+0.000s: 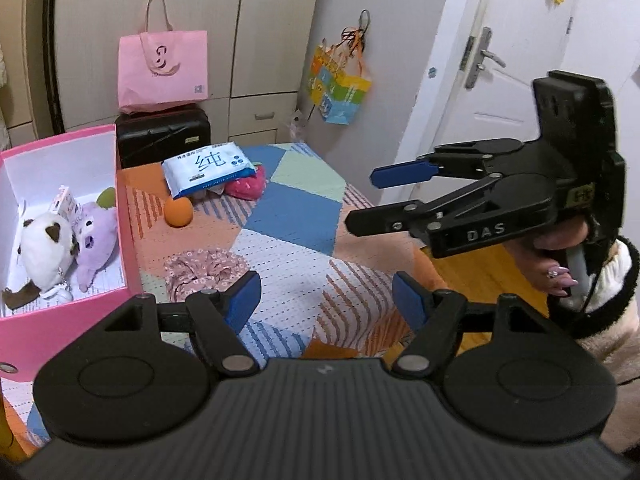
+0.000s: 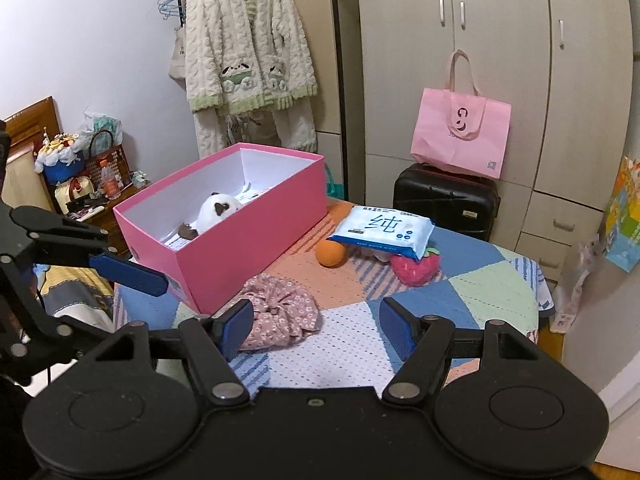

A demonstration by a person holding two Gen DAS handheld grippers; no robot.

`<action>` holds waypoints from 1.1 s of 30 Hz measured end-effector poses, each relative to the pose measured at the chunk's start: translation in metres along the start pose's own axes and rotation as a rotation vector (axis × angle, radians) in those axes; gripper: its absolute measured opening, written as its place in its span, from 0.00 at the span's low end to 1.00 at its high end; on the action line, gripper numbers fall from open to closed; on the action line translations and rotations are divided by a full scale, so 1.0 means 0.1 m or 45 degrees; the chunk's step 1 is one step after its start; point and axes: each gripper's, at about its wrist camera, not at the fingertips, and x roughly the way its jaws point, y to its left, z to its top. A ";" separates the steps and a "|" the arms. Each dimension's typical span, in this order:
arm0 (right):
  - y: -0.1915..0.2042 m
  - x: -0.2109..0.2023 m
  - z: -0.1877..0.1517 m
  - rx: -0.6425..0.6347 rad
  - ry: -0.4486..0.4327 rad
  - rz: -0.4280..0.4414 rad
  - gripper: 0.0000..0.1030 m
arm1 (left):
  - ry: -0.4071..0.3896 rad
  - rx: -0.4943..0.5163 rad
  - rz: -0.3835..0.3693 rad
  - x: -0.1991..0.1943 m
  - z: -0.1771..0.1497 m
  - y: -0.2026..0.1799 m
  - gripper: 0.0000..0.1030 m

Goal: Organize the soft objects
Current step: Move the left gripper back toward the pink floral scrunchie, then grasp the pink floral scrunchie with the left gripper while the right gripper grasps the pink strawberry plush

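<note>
Hovering both tools over the table (image 2: 460,300), I'm seeing neither one gripping anything. Left tool (image 1: 326,300) is sitting released, blue pads apart, patchwork cloth showing in the gap. Right tool (image 2: 316,322) is released too, nothing between its pads.

Pink box (image 2: 248,240) is standing on the table's left part, open top. Inside it a white plush (image 1: 44,248) and a purple plush (image 1: 98,242) are lying side by side, touching. Floral scrunchie (image 2: 280,316) is lying on the cloth just beside the box, close to the right tool's left pad. Orange ball (image 2: 331,253) is sitting farther back, near the box. Wipes pack (image 2: 382,230) is resting tilted on top of the pink strawberry plush (image 2: 416,270), just beside the ball.

In the left wrist view I'm seeing a hand (image 1: 556,256) holding the right tool's handle.
</note>
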 end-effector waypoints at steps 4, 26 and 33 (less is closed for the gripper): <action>-0.11 0.11 -0.06 -0.005 -0.012 -0.013 0.72 | 0.013 0.013 0.101 0.22 -0.01 0.00 0.70; -0.75 1.29 -0.08 -0.126 -0.081 -0.103 0.74 | 0.084 0.097 0.700 1.42 -0.07 0.02 0.70; -0.88 1.67 -0.01 -0.207 -0.056 -0.127 0.76 | 0.068 0.034 0.760 1.54 -0.08 0.08 0.69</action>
